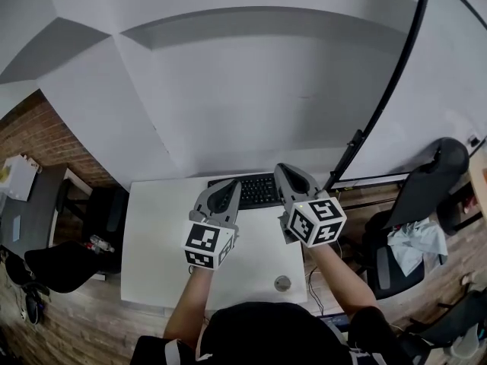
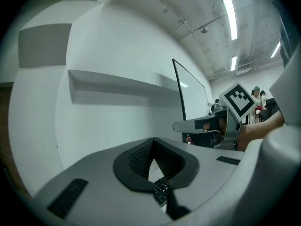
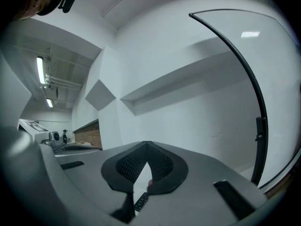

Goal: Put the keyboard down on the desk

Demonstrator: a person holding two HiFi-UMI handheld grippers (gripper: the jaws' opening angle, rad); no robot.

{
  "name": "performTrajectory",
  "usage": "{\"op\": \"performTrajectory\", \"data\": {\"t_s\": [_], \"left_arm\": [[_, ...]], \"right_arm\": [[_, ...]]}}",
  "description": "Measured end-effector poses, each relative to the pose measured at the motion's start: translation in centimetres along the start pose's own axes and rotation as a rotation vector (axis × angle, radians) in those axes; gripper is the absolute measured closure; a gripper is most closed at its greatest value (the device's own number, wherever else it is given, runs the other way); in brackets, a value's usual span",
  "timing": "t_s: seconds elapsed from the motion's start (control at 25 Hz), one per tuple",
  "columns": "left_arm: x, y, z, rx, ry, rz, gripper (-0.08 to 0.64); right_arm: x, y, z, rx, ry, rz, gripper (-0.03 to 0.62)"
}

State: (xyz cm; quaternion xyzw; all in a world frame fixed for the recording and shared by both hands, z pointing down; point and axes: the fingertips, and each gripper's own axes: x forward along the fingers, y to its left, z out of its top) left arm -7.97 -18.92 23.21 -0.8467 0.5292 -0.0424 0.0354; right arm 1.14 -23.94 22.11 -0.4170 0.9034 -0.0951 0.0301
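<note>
A dark top [image 1: 259, 333] fills the bottom centre of the head view. Bare forearms reach from it to two grey moulded-plastic grippers, each carrying a white cube printed with black square markers. The left gripper [image 1: 233, 185] sits just left of centre and the right gripper [image 1: 281, 169] just right of it; both point level toward a smooth white wall. In each gripper view the jaws meet at their tips with nothing between them, and the black ribbed pads [image 2: 140, 158] frame a narrow V-shaped slit. The flat black keyboard [image 1: 255, 191], with rows of small square keys, lies on the matt white desk [image 1: 156, 242] at its far edge, in the picture between the two grippers. A round grey disc [image 1: 282, 283] sits at the desk's lower right.
</note>
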Motion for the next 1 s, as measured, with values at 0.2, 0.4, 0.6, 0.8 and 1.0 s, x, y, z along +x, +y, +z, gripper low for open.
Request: {"op": "performTrajectory", "data": {"t_s": [0.2,0.4,0.6,0.8,1.0], "left_arm": [[-0.3,-0.1,-0.1,0.009,-0.001,0.006,0.548],[-0.5,0.1,0.0,0.010,-0.002,0.012,0.548],[-1.0,0.1,-0.1,0.013,-0.004,0.019,0.548],[-0.7,0.0,0.0,0.015,0.003,0.017,0.548],[-0.5,0.3,-0.1,0.013,0.005,0.020,0.548]], "right_arm": [[0.1,0.7,0.3,-0.011,-0.006,0.010,0.551],[0.2,0.9,0.1,-0.001,-0.004,0.013,0.551],[-0.1,1.2,-0.4,0.011,-0.003,0.014,0.552],[0.0,0.9,-0.3,0.016,-0.002,0.015,0.552],[0.4,0.8,-0.5,0.021,0.004,0.016,0.552]]}}
